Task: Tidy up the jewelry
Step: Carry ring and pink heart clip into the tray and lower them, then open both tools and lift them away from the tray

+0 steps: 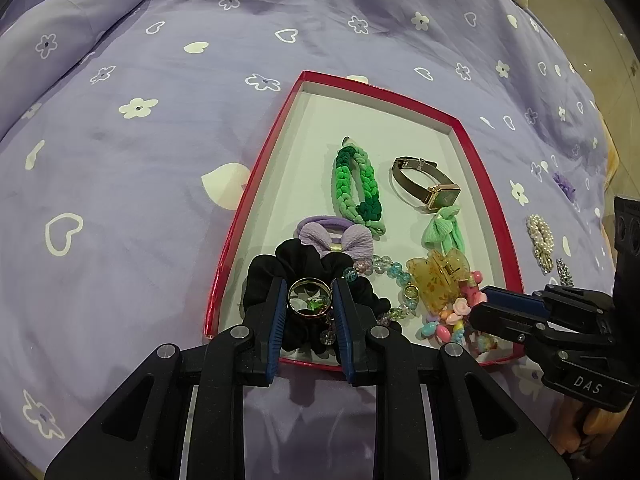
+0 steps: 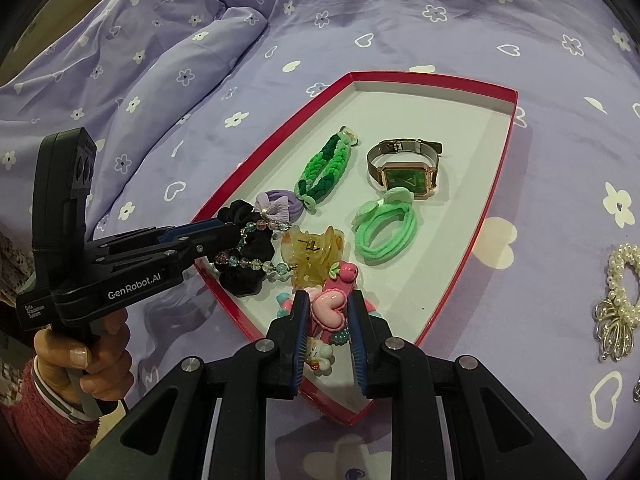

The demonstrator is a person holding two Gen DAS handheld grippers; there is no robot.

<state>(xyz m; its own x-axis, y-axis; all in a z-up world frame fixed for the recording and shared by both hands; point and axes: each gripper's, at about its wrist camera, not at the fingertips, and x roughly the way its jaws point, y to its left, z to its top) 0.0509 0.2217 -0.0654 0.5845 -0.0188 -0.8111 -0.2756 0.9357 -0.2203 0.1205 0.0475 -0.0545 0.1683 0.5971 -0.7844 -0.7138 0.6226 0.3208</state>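
A red-rimmed white tray lies on the bed and holds jewelry. My left gripper is shut on a gold ring with a green stone, held over a black scrunchie and a glass bead bracelet. My right gripper is shut on a pink heart charm piece at the tray's near edge. The tray also holds a green braided band, a green-faced watch, a green hair tie, a purple bow tie and an amber claw clip.
A pearl hair clip and a small rhinestone clip lie on the purple flowered bedspread to the right of the tray. A purple flower piece lies farther right. A pillow is at the back left.
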